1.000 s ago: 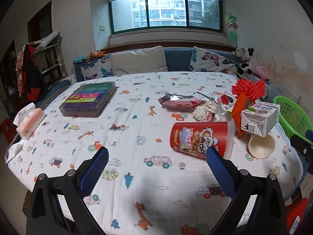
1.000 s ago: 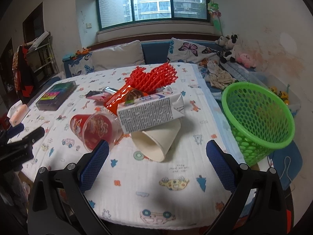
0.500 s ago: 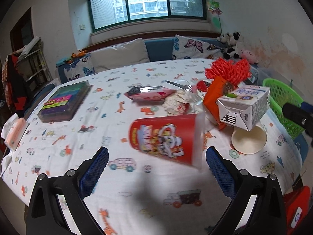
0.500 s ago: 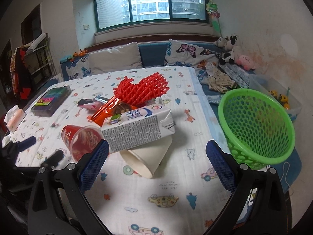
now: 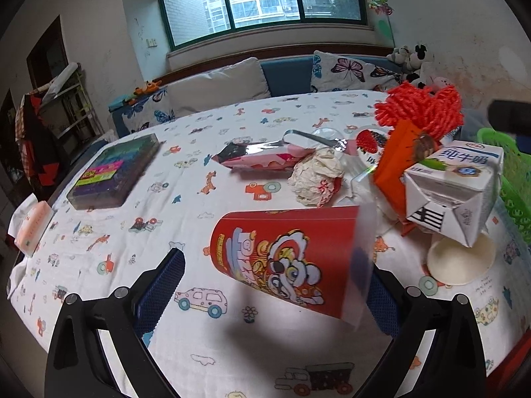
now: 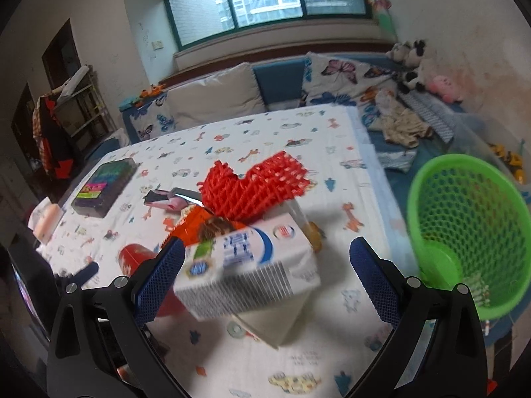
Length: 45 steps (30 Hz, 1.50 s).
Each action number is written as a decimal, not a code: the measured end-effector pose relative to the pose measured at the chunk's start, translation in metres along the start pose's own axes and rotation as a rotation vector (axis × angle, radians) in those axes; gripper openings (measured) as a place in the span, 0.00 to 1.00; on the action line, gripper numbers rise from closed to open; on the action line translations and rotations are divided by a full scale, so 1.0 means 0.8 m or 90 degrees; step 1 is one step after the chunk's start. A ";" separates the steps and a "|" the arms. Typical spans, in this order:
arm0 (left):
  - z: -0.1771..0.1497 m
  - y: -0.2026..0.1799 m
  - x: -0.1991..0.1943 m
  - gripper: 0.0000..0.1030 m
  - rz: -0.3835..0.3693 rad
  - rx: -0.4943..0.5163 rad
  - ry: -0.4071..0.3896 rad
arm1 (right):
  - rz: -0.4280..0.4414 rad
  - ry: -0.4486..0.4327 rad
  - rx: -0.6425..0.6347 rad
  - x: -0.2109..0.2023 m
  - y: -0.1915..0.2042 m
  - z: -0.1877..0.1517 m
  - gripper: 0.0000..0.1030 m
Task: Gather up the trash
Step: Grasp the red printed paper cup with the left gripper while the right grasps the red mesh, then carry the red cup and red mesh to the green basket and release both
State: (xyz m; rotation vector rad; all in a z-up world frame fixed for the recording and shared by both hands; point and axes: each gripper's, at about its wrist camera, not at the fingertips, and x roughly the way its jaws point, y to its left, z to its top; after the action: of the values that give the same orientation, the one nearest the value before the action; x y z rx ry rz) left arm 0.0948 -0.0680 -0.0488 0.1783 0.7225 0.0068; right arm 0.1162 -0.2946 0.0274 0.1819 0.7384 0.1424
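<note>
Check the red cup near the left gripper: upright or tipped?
Tipped. The red cup lies on its side on the tablecloth, clear rim pointing right toward the milk carton.

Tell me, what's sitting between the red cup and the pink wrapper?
A crumpled paper ball lies between the red cup and the pink wrapper; the left wrist view shows it.

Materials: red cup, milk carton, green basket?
Red cup: glossy printed plastic, probably, with a translucent rim or lid. Milk carton: coated paperboard with folded, creased end flaps. Green basket: moulded plastic, with an open lattice wall.
</note>
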 end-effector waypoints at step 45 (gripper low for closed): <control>0.008 0.093 0.001 0.11 -0.093 -0.063 0.015 | 0.077 -0.018 0.067 0.005 -0.021 0.067 0.51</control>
State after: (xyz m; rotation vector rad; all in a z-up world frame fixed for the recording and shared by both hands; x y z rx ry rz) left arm 0.1043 0.0045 -0.0323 0.0297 0.7557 -0.0948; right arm 0.1566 -0.3160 0.0602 0.3291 0.7076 0.2158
